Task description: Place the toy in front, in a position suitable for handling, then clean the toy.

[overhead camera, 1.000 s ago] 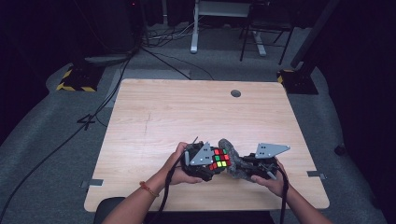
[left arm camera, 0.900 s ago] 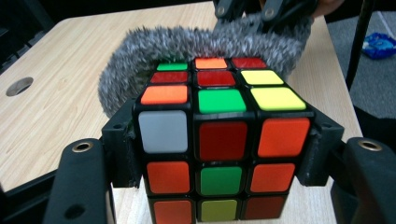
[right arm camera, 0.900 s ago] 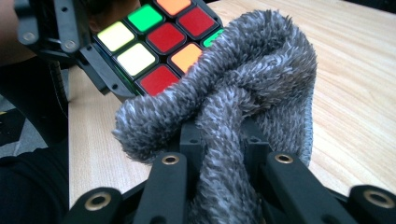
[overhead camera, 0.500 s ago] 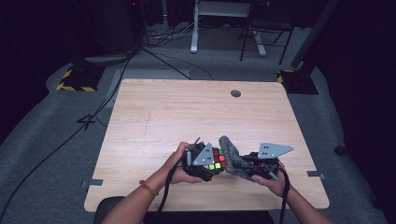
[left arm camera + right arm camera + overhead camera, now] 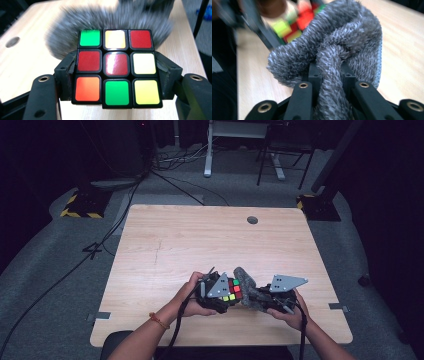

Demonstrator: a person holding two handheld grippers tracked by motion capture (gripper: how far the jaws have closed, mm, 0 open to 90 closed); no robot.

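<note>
The left claw (image 5: 116,75) clamps the puzzle cube (image 5: 116,67) by its two side faces, just above the near part of the desk (image 5: 165,250). The right claw (image 5: 328,72) pinches a bunched grey fleece cloth (image 5: 337,47), which presses against the cube's far side. Compared with one second ago, the cube shows less of its coloured top face in the high view: the grey plate of the left claw now covers part of it (a roll of the cube, not a shift in place). Judgement: wiping is in progress, and a fresh face is being presented to the cloth.
</note>
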